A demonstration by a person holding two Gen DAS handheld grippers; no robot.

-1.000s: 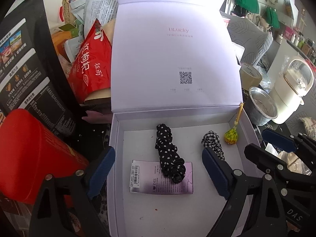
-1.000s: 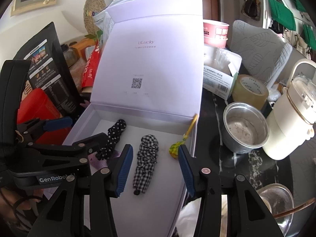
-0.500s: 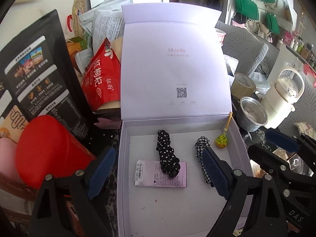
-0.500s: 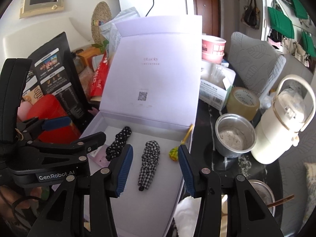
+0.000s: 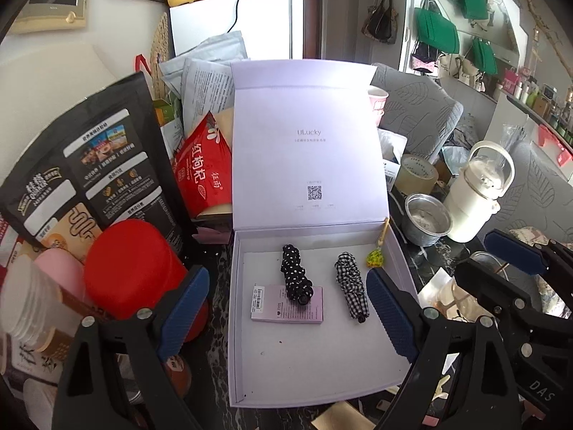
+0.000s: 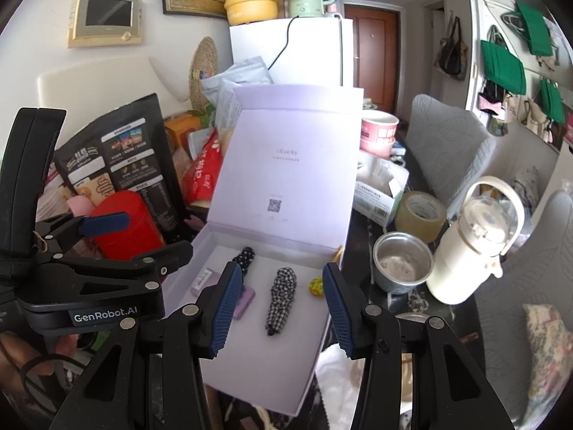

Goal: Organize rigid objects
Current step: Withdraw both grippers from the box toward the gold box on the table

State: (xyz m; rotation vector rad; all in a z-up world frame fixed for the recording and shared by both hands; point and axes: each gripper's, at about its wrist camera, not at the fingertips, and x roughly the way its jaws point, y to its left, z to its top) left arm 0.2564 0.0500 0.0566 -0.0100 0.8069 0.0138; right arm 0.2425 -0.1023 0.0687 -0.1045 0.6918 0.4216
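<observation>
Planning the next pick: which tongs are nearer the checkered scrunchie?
Right tongs: the checkered scrunchie lies framed between their jaws. Left tongs straddle the box, centred further left.

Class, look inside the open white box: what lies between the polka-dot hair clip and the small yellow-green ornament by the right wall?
The checked hair clip lies between the polka-dot hair clip and the yellow-green ornament; both wrist views show it.

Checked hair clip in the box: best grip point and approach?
Grip the checked hair clip across its narrow width at mid-length, coming from above. It lies flat and long on the floor of the box, clear of the dotted clip and the lollipop, so open fingers fit down both sides.
</observation>
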